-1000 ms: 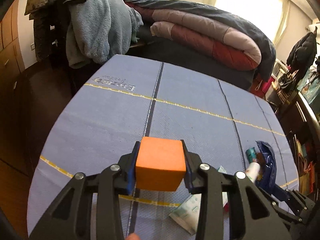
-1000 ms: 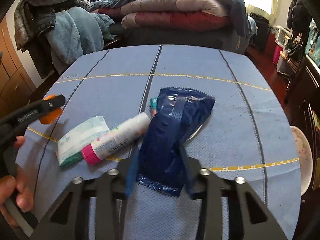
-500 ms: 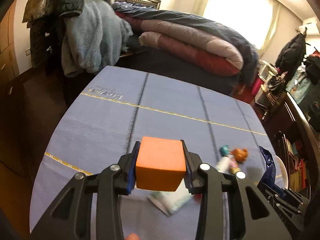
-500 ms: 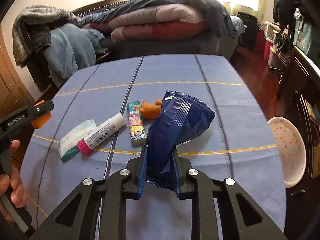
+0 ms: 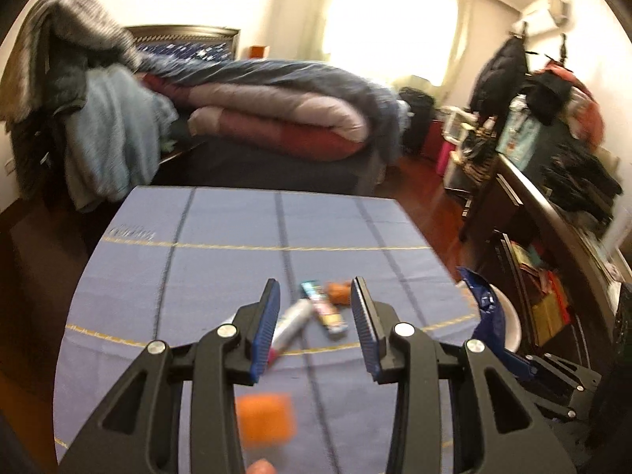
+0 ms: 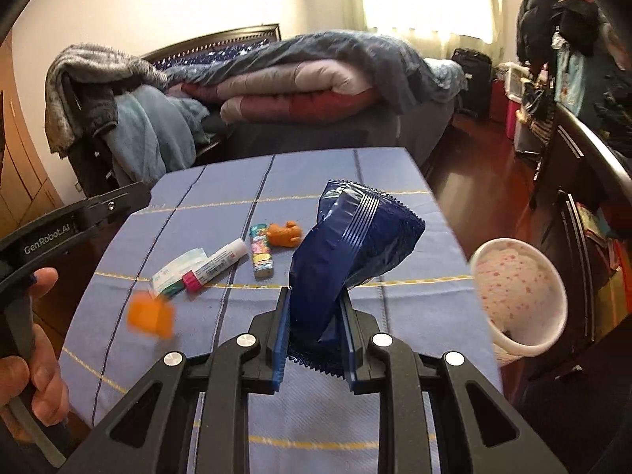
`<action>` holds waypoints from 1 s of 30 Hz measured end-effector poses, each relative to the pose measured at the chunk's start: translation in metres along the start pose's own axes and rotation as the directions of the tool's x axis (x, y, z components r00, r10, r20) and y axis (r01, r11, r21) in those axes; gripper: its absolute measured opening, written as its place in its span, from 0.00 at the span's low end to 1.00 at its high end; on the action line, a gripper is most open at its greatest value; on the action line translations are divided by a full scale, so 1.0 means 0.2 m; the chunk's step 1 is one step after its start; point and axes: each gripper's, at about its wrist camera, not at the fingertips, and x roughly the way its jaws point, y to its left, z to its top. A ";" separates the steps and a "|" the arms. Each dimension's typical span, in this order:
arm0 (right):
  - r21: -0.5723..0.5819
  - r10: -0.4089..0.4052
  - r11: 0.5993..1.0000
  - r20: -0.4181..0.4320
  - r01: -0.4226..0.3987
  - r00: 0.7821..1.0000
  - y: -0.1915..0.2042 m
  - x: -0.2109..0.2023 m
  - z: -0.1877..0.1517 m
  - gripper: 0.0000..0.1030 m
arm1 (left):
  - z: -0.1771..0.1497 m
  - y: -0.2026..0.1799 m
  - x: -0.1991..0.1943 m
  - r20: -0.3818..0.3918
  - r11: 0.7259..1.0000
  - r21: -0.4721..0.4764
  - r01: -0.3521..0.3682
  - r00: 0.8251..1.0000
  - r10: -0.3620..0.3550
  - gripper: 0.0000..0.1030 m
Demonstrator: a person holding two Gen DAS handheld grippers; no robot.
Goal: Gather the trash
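My left gripper is open and empty above the blue cloth-covered table. A blurred orange cube is below its jaws, free of them; it also shows in the right wrist view. My right gripper is shut on a dark blue snack wrapper, held up above the table; the wrapper also shows in the left wrist view. On the table lie a white glue stick with a pink cap, a white-green packet, a colourful small tube and an orange toy.
A white speckled bin stands off the table's right edge. A bed with folded quilts lies beyond the table. Clothes hang on a chair at the left. A dark dresser runs along the right.
My left gripper has opened and let go of the orange cube, which now drops toward the table. Both grippers have risen and pulled back; the right one lifted the wrapper.
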 end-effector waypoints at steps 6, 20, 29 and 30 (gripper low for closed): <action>0.021 -0.041 0.999 0.044 0.040 0.998 -0.09 -0.16 -0.03 0.22 | -0.01 -0.24 -0.10 0.030 0.996 0.069 0.063 0.997 -0.065 0.37; 0.023 -0.005 1.000 0.033 0.004 0.999 -0.12 -0.17 -0.10 0.22 | -0.31 0.16 0.05 -0.188 0.995 0.007 -0.095 0.978 0.095 0.69; 0.003 0.022 1.000 0.020 -0.022 1.000 -0.07 -0.14 -0.11 0.22 | -0.65 0.22 0.09 -0.330 0.991 0.018 -0.135 0.934 0.133 0.74; 0.002 0.025 1.000 0.017 -0.025 1.000 -0.07 -0.14 -0.11 0.22 | -0.67 0.22 0.08 -0.332 0.989 0.017 -0.147 0.932 0.144 0.74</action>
